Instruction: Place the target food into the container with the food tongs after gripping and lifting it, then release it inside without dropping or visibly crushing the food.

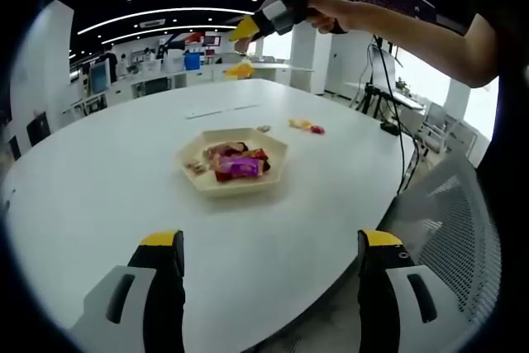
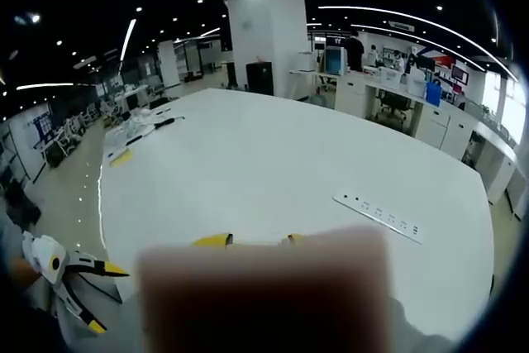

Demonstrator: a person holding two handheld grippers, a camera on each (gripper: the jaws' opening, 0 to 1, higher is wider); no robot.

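A beige hexagonal tray (image 1: 273, 155) holding wrapped snacks (image 1: 238, 164) sits mid-table in the left gripper view. My left gripper (image 1: 273, 241) hovers near the table's front edge, short of the tray, open with nothing between its jaws. Small food pieces (image 1: 306, 126) lie beyond the tray. A person's hand holds my right gripper (image 1: 242, 32) high above the table's far side. In the right gripper view a blurred tan block (image 2: 264, 295) hides most of my right gripper (image 2: 252, 240), and only two yellow tips peek above it. The left gripper (image 2: 101, 297) appears low at the left, jaws apart.
A mesh chair (image 1: 455, 229) stands by the table's right edge, with a tripod and cables (image 1: 388, 97) behind it. A white power strip (image 2: 378, 214) lies on the table (image 2: 273, 163), and several small items (image 2: 140, 128) rest at its far left corner. Office desks surround it.
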